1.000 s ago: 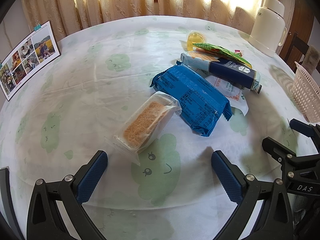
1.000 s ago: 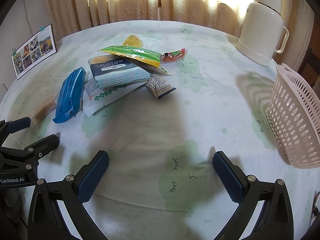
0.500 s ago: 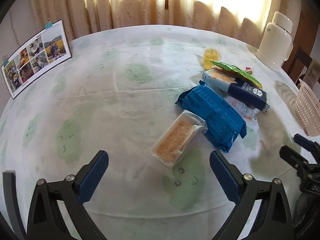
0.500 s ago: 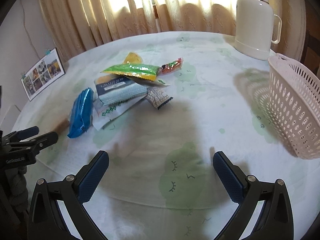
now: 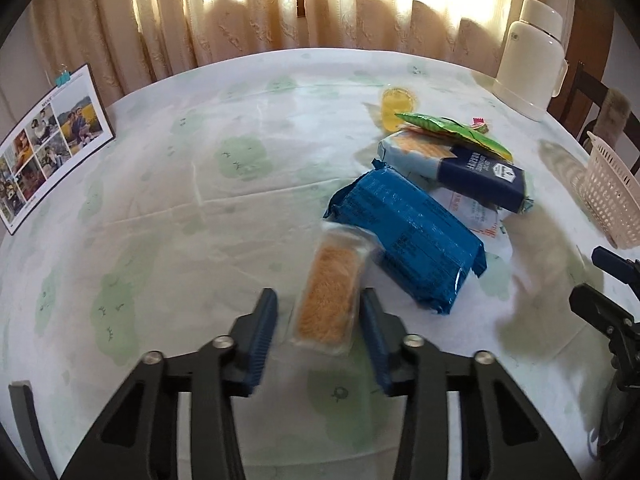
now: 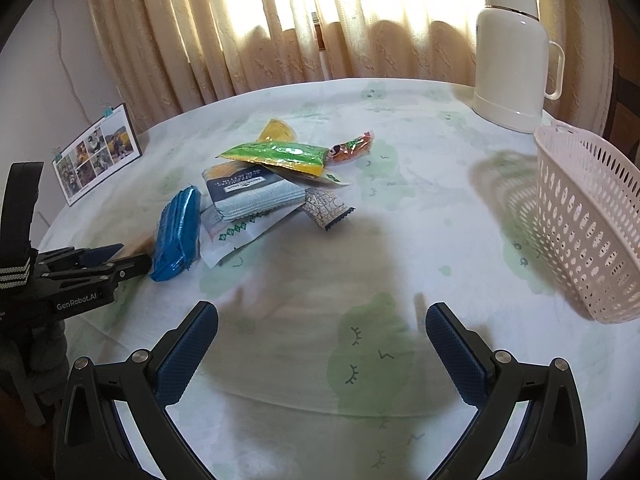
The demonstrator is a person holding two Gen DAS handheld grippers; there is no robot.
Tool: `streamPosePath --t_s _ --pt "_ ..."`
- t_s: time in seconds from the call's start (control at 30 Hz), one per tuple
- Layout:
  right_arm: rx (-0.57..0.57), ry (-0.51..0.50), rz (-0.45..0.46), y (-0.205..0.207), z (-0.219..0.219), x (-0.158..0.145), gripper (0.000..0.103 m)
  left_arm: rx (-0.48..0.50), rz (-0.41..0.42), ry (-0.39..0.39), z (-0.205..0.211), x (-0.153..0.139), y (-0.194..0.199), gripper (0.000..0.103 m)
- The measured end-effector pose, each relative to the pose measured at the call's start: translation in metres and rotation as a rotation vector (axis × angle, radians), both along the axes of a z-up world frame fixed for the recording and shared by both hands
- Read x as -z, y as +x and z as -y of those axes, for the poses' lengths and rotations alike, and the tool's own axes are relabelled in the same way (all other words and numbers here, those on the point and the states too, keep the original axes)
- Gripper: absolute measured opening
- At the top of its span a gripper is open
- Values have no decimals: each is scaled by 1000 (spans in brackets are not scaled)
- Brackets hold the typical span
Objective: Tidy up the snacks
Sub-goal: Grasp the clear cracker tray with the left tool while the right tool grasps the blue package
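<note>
Left hand-held gripper (image 5: 318, 314) brackets the clear-wrapped cracker pack (image 5: 334, 294), narrowed, contact unclear through blur; right hand-held gripper (image 6: 320, 320) gapes wide, basket (image 6: 588, 224) at two o'clock.

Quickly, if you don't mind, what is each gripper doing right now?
Left gripper: partly closed around the clear-wrapped cake; a firm grip cannot be told.
Right gripper: open, holding nothing, above the tablecloth.

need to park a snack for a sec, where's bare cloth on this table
Bare cloth lies between the photo board and the blue packet, and between the snack pile and the basket. The pile itself is crowded.
</note>
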State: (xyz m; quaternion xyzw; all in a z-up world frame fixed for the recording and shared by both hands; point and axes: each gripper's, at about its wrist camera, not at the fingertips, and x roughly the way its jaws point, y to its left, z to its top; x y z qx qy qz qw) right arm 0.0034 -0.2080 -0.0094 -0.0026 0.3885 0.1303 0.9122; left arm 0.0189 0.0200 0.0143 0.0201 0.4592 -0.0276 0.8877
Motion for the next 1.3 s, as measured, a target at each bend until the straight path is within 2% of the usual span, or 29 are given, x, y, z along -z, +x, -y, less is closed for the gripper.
streamPosePath --t_s 0.27,0.47,0.53,0.6,0.67,1.0,1.17,1.3 --pt "-51 -32 21 -5 -17 -3 102 -54 105 -6 -12 -24 -18 29" --pt "-170 -62 42 -6 -60 -13 97 -99 117 -38 -30 -29 -23 28" --pt "-202 -87 49 -3 -75 -15 91 -107 112 -46 -34 -29 -25 28" --pt "-235 -107 42 3 -89 -14 80 -111 108 -44 -36 -28 -27 28" --pt "-263 -119 28 12 -103 -13 76 -116 103 -34 -37 -27 -28 28" --pt "-323 -207 29 40 -146 -1 67 -175 19 -22 -49 -10 -24 30" --pt "-341 -232 35 44 -156 5 67 -191 -8 -16 -51 -3 -19 38" --pt "-354 -291 63 41 -167 12 64 -203 -28 -8 -53 3 -14 38"
